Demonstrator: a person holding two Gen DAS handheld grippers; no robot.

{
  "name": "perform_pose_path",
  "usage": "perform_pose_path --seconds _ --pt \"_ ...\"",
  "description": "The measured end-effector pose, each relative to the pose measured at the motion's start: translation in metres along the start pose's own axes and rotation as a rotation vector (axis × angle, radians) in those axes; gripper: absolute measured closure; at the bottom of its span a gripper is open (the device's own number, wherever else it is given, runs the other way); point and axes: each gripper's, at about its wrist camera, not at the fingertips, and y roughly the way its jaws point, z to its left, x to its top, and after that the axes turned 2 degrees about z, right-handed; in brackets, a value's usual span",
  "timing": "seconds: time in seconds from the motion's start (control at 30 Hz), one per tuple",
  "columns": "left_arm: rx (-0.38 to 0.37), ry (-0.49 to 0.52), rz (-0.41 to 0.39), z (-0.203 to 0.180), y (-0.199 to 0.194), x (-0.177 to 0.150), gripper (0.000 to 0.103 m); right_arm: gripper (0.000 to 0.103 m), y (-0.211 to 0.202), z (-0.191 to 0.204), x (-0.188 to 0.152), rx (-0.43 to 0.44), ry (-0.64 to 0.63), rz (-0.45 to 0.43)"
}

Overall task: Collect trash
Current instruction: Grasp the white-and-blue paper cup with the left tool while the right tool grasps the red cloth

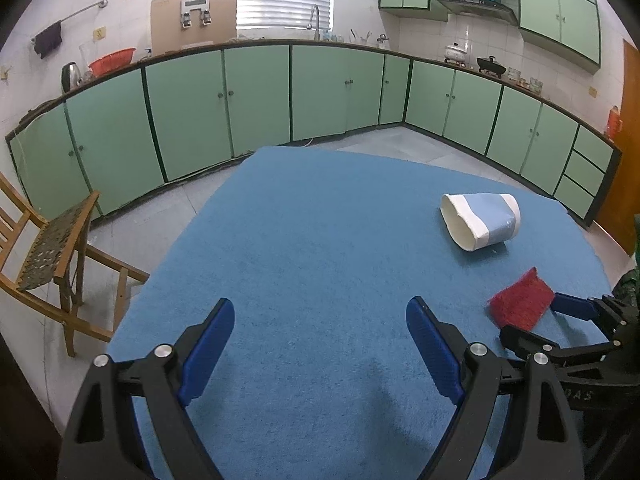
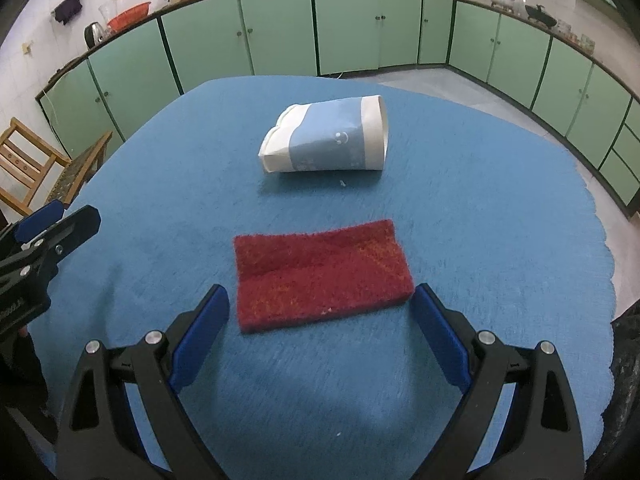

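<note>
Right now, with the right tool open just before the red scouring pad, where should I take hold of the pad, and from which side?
Take the red scouring pad across its two short ends, coming down from above on its near side. It lies flat on the blue cloth with its long edge facing the right tool, whose open jaws already stand about as wide as the pad. The crushed paper cup lies clear behind it.

Worktop (image 2: 500,208): matt blue cloth, fine nap. Crushed cup (image 2: 326,140): smooth paper, white and pale blue. Red pad (image 2: 320,272): coarse, fuzzy fibre. Right hand-held gripper (image 2: 320,300): matt black plastic, blue pads, shiny metal pins.
</note>
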Motion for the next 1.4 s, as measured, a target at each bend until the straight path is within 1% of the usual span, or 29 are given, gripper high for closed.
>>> perform_pose_path --seconds 0.03,0.07,0.3,0.47,0.67,0.8,0.93,1.13,1.4 --pt "-0.001 0.001 0.002 -0.001 0.0 0.0 0.017 0.018 0.001 0.001 0.001 -0.008 -0.005 0.0" --pt "-0.001 0.0 0.003 -0.001 0.001 0.001 0.017 0.02 0.001 0.003 0.0 -0.016 -0.008 -0.003" --pt "-0.004 0.0 0.013 -0.004 0.003 0.002 0.017 0.022 -0.004 -0.006 -0.003 0.019 0.021 -0.024" --pt "-0.025 0.009 0.012 -0.015 0.005 0.007 0.017 0.022 -0.014 -0.023 -0.005 0.001 0.055 -0.047" --pt "-0.078 0.028 0.007 -0.047 0.013 0.017 0.017 0.022 -0.028 -0.06 -0.005 -0.054 0.089 -0.067" --pt "-0.123 0.034 0.009 -0.077 0.022 0.027 0.017 0.022 -0.035 -0.09 -0.005 -0.094 0.114 -0.077" --pt "-0.155 0.049 -0.002 -0.104 0.03 0.039 0.017 0.022 -0.036 -0.113 -0.007 -0.112 0.146 -0.078" --pt "-0.159 0.052 0.009 -0.135 0.053 0.053 0.017 0.022 -0.032 -0.129 -0.012 -0.108 0.17 -0.083" --pt "-0.137 0.021 0.035 -0.15 0.075 0.059 0.017 0.022 -0.025 -0.139 -0.015 -0.086 0.177 -0.08"
